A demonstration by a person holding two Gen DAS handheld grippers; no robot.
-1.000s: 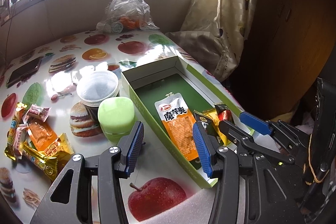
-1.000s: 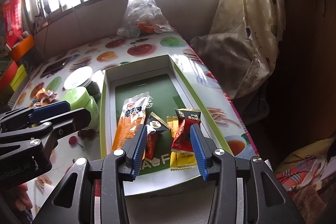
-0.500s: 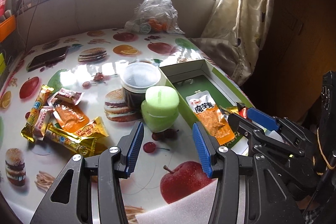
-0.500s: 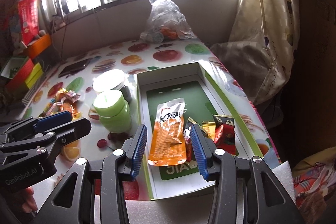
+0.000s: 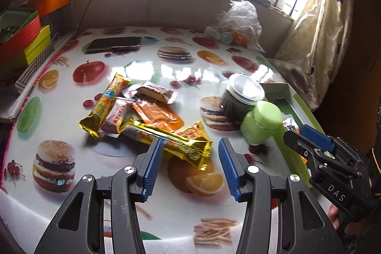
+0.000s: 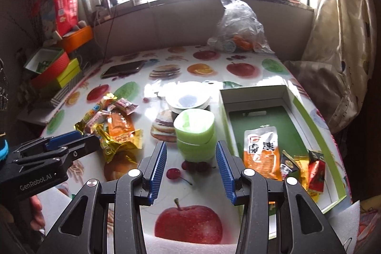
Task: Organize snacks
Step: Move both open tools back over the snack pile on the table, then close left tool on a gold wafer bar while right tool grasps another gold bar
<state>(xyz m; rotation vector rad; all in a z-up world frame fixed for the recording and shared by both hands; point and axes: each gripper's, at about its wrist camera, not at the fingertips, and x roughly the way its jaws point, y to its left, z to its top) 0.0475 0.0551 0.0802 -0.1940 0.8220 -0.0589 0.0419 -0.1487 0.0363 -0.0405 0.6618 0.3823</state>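
A pile of snack packets lies on the fruit-print table: a long gold bar [image 5: 166, 139], a yellow bar [image 5: 104, 106], an orange pouch [image 5: 157, 113] and small pink-white packets [image 5: 154, 92]. My left gripper [image 5: 190, 168] is open and empty just in front of the gold bar's near end. The pile also shows in the right wrist view [image 6: 116, 130]. The green-and-white box [image 6: 312, 120] at the right holds an orange pouch [image 6: 262, 151] and several small packets [image 6: 307, 170]. My right gripper [image 6: 190, 168] is open and empty, in front of the green jar [image 6: 195, 132].
A lidded dark cup [image 5: 243, 97] stands behind the green jar [image 5: 262, 123]. A phone [image 5: 114, 44] and a clear plastic bag [image 5: 240, 23] lie at the back. Red and yellow boxes [image 5: 23, 39] stand off the table's left edge. A curtain [image 5: 316, 27] hangs at the right.
Both grippers have swung left, away from the box. The left one now faces the snack pile; the right one now faces the green jar. Both stay open and empty.
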